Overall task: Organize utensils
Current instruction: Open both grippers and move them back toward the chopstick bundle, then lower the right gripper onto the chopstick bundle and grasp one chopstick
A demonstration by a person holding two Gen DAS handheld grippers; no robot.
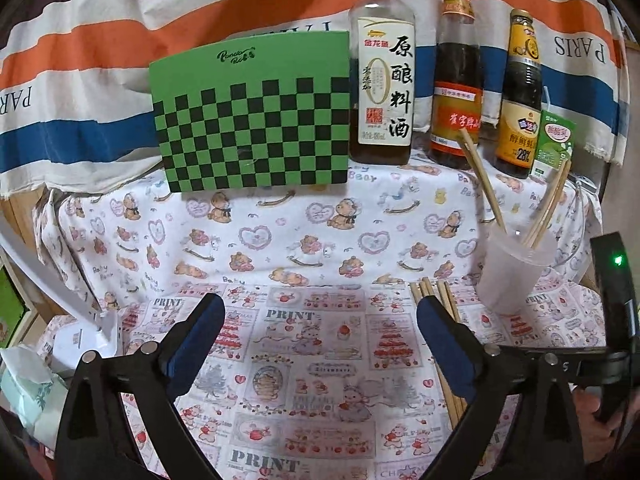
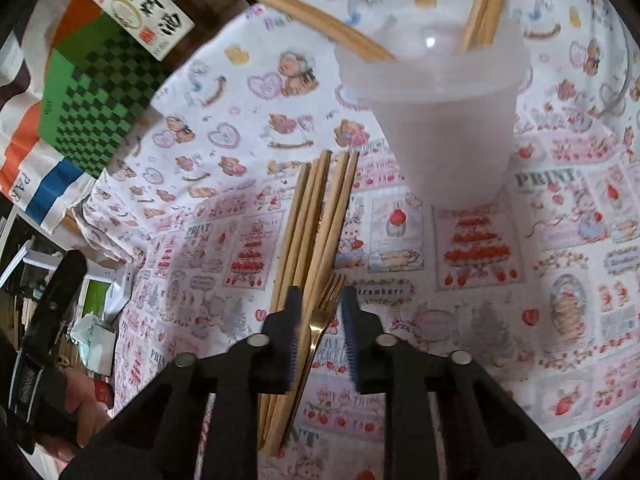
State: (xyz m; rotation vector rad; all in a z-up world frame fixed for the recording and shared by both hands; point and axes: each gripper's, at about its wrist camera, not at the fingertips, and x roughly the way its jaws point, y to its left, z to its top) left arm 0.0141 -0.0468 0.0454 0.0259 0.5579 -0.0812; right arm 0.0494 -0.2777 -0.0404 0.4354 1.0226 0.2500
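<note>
In the right wrist view my right gripper [image 2: 321, 312] points down at a bundle of loose wooden chopsticks [image 2: 316, 216] on the printed cloth. A gold fork [image 2: 326, 312] lies on top of them. The jaws are drawn in narrow, and the pads meet the fork's head and one chopstick beside it. Just beyond stands a translucent plastic cup [image 2: 444, 120] holding several chopsticks. My left gripper [image 1: 320, 320] hovers wide open over bare cloth with nothing between its fingers. The same loose chopsticks [image 1: 434, 292] lie by its right finger, and the cup [image 1: 514, 272] stands to the right.
A green checkered board [image 1: 248, 116] leans at the back. Three sauce bottles [image 1: 382, 80] and a small green carton [image 1: 554, 148] stand to its right. A tissue pack [image 1: 28, 384] and a white stand [image 1: 96, 320] sit at the left edge. A person's hand [image 2: 80, 412] holds the left gripper.
</note>
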